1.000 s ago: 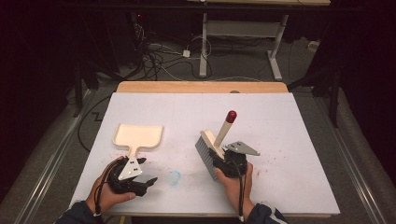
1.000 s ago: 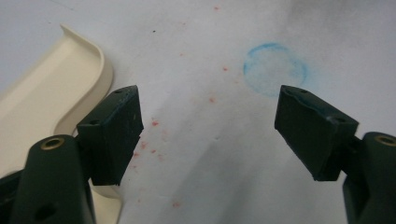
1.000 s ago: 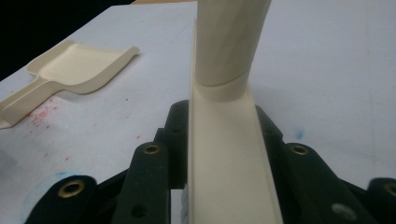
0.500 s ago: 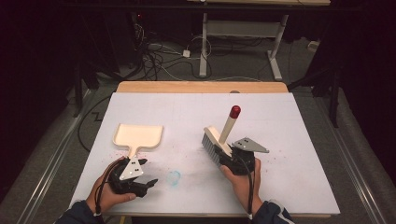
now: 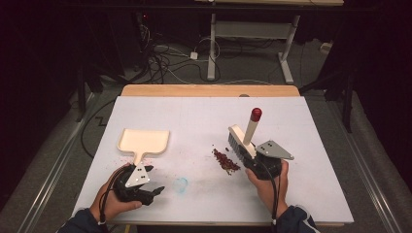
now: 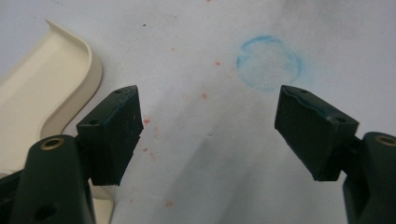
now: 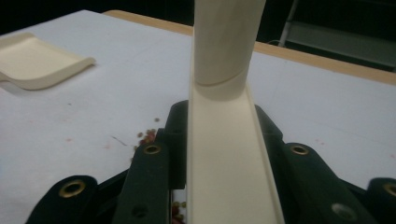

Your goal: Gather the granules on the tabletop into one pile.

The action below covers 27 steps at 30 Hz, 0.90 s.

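From the high view, the right hand-held gripper (image 5: 250, 158) is clamped on the cream brush (image 5: 241, 141), whose red-tipped handle tilts up and away from the person. The brush stands just right of a small heap of dark red crumbs (image 5: 225, 160), bristles close against it. A second ago the brush sat over that spot and hid the crumbs; since then the right hand (image 5: 269, 182) has carried it to the right and a little up, so the heap now lies bare on the white surface (image 5: 194, 116). The cream dustpan (image 5: 144, 141) rests well to the left of the crumbs, in the same place as before. The left hand-held gripper (image 5: 154, 191) lies low just in front of the dustpan's handle, unmoved, with a faint blue ring (image 5: 181, 184) between it and the crumbs.

In the left gripper view, the left hand-held gripper (image 6: 205, 130) has its jaws wide apart with nothing between them, only bare surface and the blue ring (image 6: 267, 62) just beyond. The dustpan's curled edge (image 6: 51, 88) sits beside the left-hand jaw.

In the right gripper view, the jaws press on both sides of the brush's cream back (image 7: 229, 154). A few crumbs (image 7: 148, 135) show just left of the brush, and the dustpan (image 7: 37, 63) lies far off to the left of them.
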Available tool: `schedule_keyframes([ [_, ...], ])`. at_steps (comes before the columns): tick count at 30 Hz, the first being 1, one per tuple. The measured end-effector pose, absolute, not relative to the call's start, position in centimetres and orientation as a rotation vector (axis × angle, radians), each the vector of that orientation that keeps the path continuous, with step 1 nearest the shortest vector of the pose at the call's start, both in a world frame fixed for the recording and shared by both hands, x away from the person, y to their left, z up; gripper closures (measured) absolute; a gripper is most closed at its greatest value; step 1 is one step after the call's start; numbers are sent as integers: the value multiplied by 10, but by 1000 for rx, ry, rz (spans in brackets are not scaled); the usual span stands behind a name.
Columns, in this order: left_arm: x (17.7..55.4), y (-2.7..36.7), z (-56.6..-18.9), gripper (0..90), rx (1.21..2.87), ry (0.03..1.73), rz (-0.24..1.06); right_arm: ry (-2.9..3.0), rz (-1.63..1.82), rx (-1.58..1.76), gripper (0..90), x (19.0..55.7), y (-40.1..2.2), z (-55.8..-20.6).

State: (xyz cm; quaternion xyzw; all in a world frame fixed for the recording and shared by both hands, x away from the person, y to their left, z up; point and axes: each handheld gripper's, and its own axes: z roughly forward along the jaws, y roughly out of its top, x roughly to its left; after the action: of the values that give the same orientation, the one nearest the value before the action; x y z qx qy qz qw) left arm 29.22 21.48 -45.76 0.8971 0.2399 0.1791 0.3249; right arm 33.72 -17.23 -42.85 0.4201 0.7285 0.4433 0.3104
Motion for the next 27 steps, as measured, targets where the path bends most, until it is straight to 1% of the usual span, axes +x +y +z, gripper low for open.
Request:
schedule_keyframes([
  [5, 293, 215, -458, 223, 2356, 626, 469, 1926, 1053, 1035, 673, 350, -169, -444],
  [8, 292, 214, -458, 223, 2362, 623, 471, 1945, 1050, 1046, 673, 357, -163, -452],
  [14, 293, 214, -459, 223, 2363, 622, 469, 2009, 1039, 968, 672, 347, -136, -453],
  [18, 292, 214, -458, 223, 2362, 622, 472, 2041, 1055, 925, 673, 342, -126, -450],
  [23, 292, 215, -458, 223, 2363, 623, 472, 2039, 1043, 923, 673, 347, -132, -446],
  [27, 293, 214, -459, 223, 2366, 621, 473, 2074, 1125, 875, 672, 367, -147, -438],
])
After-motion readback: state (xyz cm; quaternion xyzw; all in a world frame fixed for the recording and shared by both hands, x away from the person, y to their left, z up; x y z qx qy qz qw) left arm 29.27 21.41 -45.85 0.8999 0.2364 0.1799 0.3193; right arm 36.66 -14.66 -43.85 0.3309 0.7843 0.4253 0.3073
